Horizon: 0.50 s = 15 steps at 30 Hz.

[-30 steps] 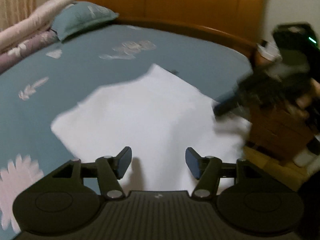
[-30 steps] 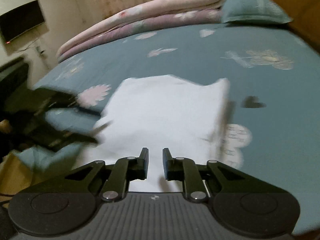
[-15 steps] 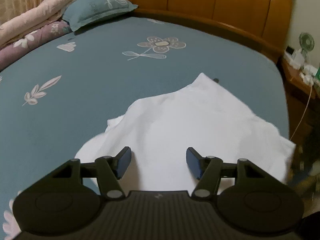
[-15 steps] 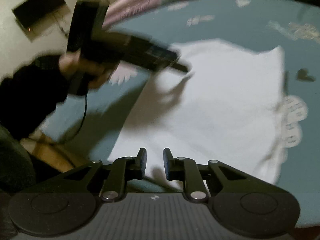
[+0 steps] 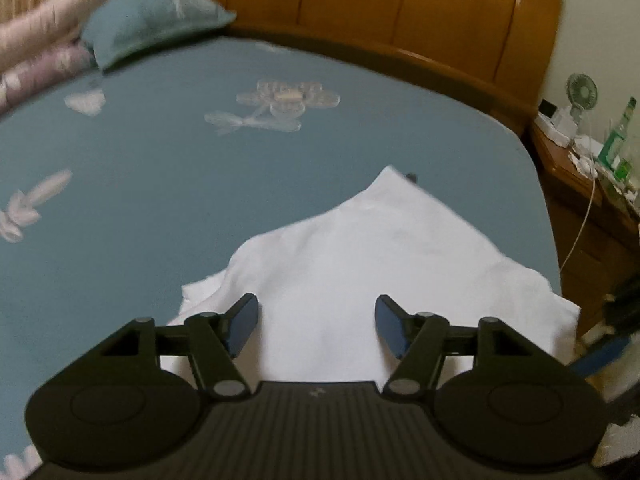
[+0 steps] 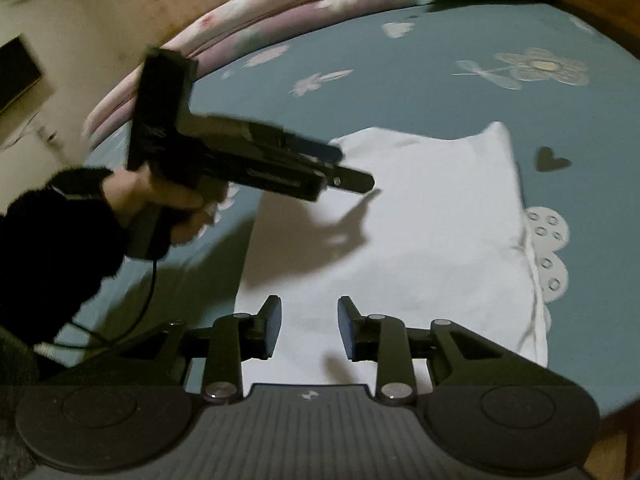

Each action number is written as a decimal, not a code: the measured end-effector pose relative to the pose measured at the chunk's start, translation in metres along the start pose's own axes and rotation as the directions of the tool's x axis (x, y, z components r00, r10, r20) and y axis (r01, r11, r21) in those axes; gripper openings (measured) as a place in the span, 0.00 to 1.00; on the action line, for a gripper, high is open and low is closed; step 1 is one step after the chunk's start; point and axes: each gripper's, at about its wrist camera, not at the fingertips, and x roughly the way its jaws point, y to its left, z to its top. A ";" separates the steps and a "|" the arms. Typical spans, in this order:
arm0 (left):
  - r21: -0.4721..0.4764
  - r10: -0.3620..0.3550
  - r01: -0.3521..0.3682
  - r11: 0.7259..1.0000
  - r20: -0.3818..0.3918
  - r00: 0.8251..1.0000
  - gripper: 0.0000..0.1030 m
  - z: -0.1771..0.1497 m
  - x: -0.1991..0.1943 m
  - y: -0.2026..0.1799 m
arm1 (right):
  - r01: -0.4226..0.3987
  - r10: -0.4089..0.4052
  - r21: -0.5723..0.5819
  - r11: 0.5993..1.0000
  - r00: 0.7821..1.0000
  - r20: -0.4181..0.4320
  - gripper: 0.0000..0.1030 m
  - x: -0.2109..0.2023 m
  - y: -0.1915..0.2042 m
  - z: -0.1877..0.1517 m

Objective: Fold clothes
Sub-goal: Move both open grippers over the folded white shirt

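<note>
A white folded garment (image 5: 380,248) (image 6: 420,220) lies flat on the blue flowered bedsheet (image 5: 160,200) near the bed's corner. My left gripper (image 5: 316,320) hovers over the garment's near edge, its jaws opening wide with nothing between them. Seen from the right wrist, the left gripper (image 6: 360,180) is held by a hand (image 6: 180,204) in a black sleeve above the garment's far-left corner. My right gripper (image 6: 309,326) hangs over the garment's near edge, jaws opening, nothing between the pads.
A wooden headboard (image 5: 360,12) runs along the back. A blue pillow (image 5: 152,16) and rolled quilts (image 6: 260,12) lie at the bed's far side. A wooden nightstand (image 5: 592,216) with a small fan (image 5: 580,92), bottles and a cable stands to the right.
The left gripper swung across the garment to its other side and its jaws widened a little. The right gripper's jaws went from nearly shut to clearly apart.
</note>
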 end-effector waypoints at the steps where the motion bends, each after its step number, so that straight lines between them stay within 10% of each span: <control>1: -0.029 -0.015 0.016 0.999 0.014 1.000 0.63 0.003 0.004 0.008 | 0.024 -0.024 0.022 0.999 1.000 0.007 0.35 -0.002 0.003 -0.002; 6: -0.094 0.057 -0.045 0.995 0.130 0.990 0.62 0.022 -0.028 0.024 | 0.106 -0.108 0.094 0.990 0.994 0.020 0.44 -0.022 0.017 -0.013; 8: -0.100 -0.028 0.042 0.994 0.134 0.991 0.67 0.022 -0.039 0.025 | 0.130 -0.133 0.115 0.985 0.991 0.016 0.44 -0.026 0.019 -0.015; 15: -0.116 -0.144 0.142 0.983 -0.008 0.990 0.68 -0.007 -0.005 0.009 | 0.161 -0.165 0.129 0.979 0.986 0.020 0.45 -0.029 0.016 -0.011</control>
